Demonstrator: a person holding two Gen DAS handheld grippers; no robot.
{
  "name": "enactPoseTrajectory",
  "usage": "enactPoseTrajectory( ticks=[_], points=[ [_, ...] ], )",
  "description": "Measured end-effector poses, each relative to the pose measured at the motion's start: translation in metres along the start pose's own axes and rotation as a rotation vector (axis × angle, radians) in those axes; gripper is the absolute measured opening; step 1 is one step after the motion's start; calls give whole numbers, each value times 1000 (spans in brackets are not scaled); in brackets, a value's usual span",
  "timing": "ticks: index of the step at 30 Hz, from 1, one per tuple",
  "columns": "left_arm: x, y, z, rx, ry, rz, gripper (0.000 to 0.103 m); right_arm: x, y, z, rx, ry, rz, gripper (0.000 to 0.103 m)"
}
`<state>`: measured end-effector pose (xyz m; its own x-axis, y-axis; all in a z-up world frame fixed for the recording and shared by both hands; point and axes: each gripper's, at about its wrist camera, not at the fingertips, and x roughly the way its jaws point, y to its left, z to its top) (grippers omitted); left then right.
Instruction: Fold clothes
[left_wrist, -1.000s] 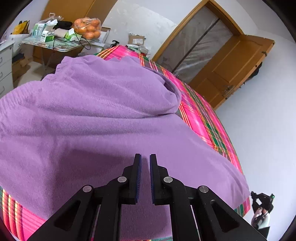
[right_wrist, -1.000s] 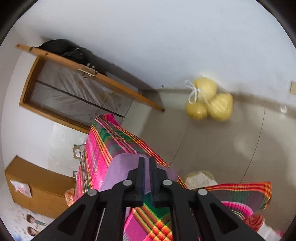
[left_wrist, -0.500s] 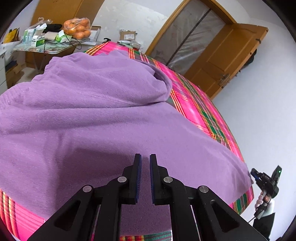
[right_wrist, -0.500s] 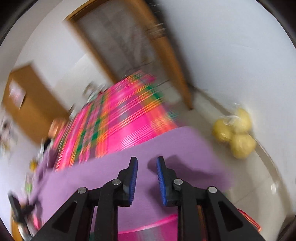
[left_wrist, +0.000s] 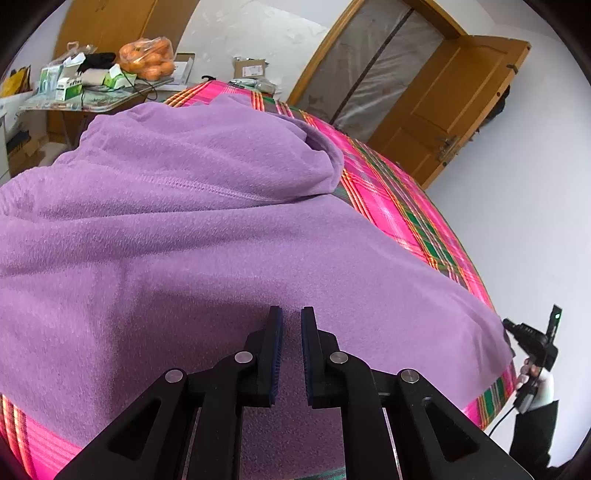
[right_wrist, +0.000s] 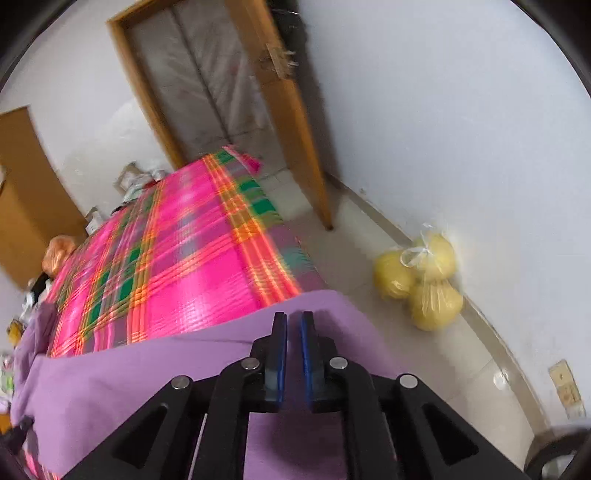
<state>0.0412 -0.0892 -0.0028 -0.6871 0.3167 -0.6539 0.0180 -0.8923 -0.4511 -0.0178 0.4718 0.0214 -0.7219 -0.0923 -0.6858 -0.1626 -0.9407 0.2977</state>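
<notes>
A purple fleece garment (left_wrist: 221, 240) lies spread over a bed with a pink plaid cover (left_wrist: 399, 206). My left gripper (left_wrist: 291, 314) hovers low over the garment's near part. Its jaws are opening, and the narrow gap shows only the cloth lying below them. In the left wrist view my right gripper (left_wrist: 508, 326) touches the garment's far right corner. In the right wrist view the right gripper (right_wrist: 293, 317) sits at the edge of the garment (right_wrist: 147, 376), with plaid cover (right_wrist: 177, 266) beyond. Its jaws are closing with the cloth's edge between them.
A cluttered folding table with boxes and a bag of oranges (left_wrist: 147, 62) stands behind the bed. A wooden door (left_wrist: 454, 99) stands ajar at the right. A bag of yellow fruit (right_wrist: 421, 280) lies on the floor by the wall. A person's hand (left_wrist: 535, 384) grips the right tool.
The right gripper rolled and swung onto the garment's edge; its jaws widened, then narrowed over the cloth. In the left view it rose to the cloth's corner. The left jaws' gap grew slightly.
</notes>
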Motion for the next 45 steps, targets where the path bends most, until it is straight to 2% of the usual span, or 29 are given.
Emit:
enactPoseTrajectory(
  ticks=[1, 4, 6, 8, 9, 10, 12, 14, 16, 18, 19, 20, 21, 22, 28, 32, 36, 39, 41, 45],
  points=[
    [0, 0, 0, 3, 0, 2, 10, -1, 8, -3, -21, 8, 43, 9],
    [0, 0, 1, 10, 1, 3, 10, 5, 36, -8, -117, 40, 89, 9],
    [-1, 2, 1, 6, 1, 3, 10, 16, 37, -5, -125, 78, 48, 9],
    [-4, 4, 1, 3, -2, 9, 10, 23, 28, 2, -94, 85, 47, 4],
    [-5, 6, 1, 1, -6, 17, 10, 23, 20, 7, -70, 78, 33, 8],
    [-7, 8, 1, -2, -9, 22, 10, 21, 11, 13, -50, 63, -31, 11],
    [-10, 12, 1, -8, -17, 31, 10, 11, -4, 21, -24, 23, -108, 32],
    [-13, 16, 1, -13, -24, 40, 10, 5, -15, 20, -14, 35, -100, 42],
    [-13, 17, 2, -16, -26, 39, 10, -1, -25, 20, -4, 47, -93, 42],
    [-12, 17, 2, -11, -27, 41, 10, 3, -31, 15, -13, 87, -88, 38],
    [-11, 17, 2, -8, -28, 42, 10, 7, -33, 14, -20, 103, -84, 30],
    [-11, 16, 2, -7, -28, 44, 10, 10, -31, 18, -20, 96, -78, 17],
    [-11, 16, 2, -7, -28, 45, 10, 14, -30, 23, -19, 88, -72, 8],
    [-12, 17, 2, -10, -27, 42, 10, 17, -29, 26, -19, 81, -66, 4],
    [-11, 16, 2, -8, -28, 46, 10, 16, -29, 36, 9, 23, -43, 4],
    [-12, 17, 3, -7, -27, 53, 10, 14, -33, 39, 20, -4, -102, 6],
    [-18, 23, 6, -7, -52, 97, 10, -7, -10, 29, -36, -49, -9, 8],
    [-23, 35, 10, -38, -75, 139, 10, -15, 29, 13, -143, -40, 96, 8],
    [-26, 47, 11, -64, -81, 175, 10, -11, 58, 3, -209, -3, 164, 8],
    [-30, 59, 13, -88, -84, 162, 10, 3, 114, -18, -344, 79, 271, 8]
  ],
)
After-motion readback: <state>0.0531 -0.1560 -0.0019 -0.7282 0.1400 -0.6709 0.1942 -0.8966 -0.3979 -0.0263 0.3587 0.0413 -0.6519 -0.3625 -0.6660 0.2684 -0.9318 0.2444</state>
